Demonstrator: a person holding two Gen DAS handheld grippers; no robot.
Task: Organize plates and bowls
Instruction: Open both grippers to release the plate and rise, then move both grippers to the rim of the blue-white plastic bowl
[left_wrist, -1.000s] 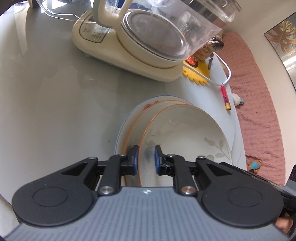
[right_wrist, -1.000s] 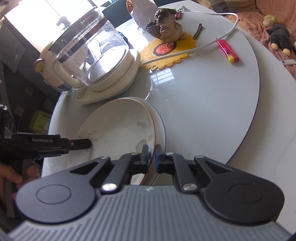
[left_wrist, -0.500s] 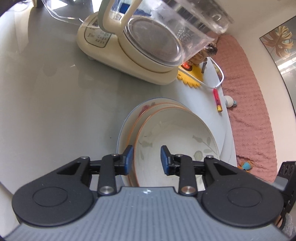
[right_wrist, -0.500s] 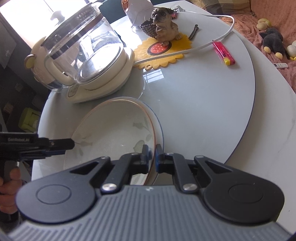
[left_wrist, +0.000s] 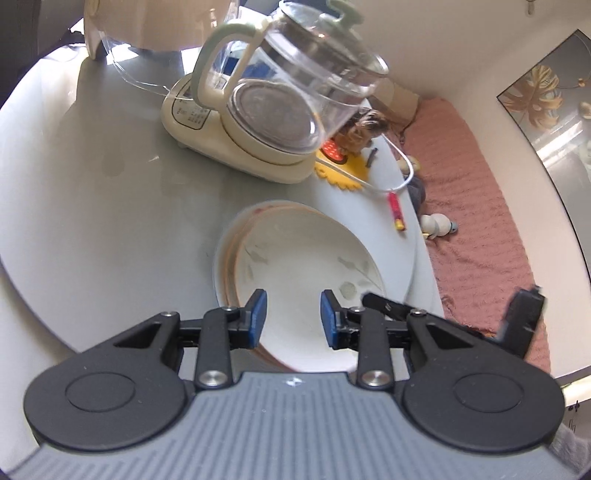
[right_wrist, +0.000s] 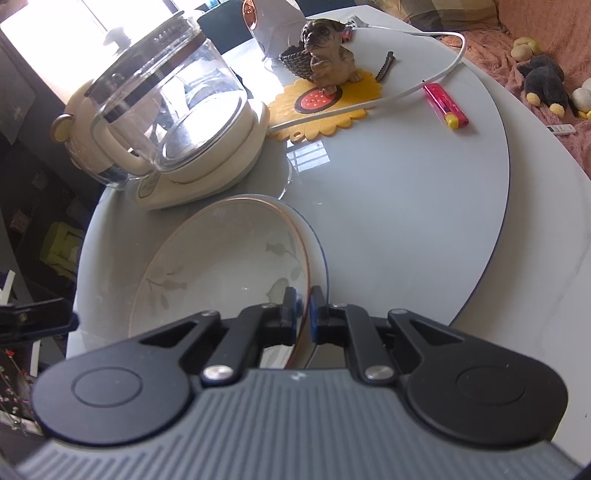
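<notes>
While right gripper (right_wrist: 303, 308) clamps the near rim of the top bowl (right_wrist: 221, 266), nested on the plate (left_wrist: 221, 254) near the kettle (right_wrist: 166, 110), left gripper (left_wrist: 293, 319) hangs released, nothing between its pads.

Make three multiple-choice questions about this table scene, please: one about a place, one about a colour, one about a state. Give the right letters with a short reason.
1. Where does the dog figurine stand?
A. on the yellow mat
B. inside the glass kettle
C. in the top bowl

2. What colour is the lighter mainly?
A. green
B. pink-red with a yellow end
C. black

3. How is the right gripper now?
A. open and far from the dishes
B. shut on the top bowl's rim
C. holding the white cable

Answers:
1 A: its feet rest on the sunflower-shaped mat.
2 B: its body is pink-red and its tip is yellow.
3 B: the orange-edged rim passes between its closed pads, while the left gripper is open above the bowl.
</notes>
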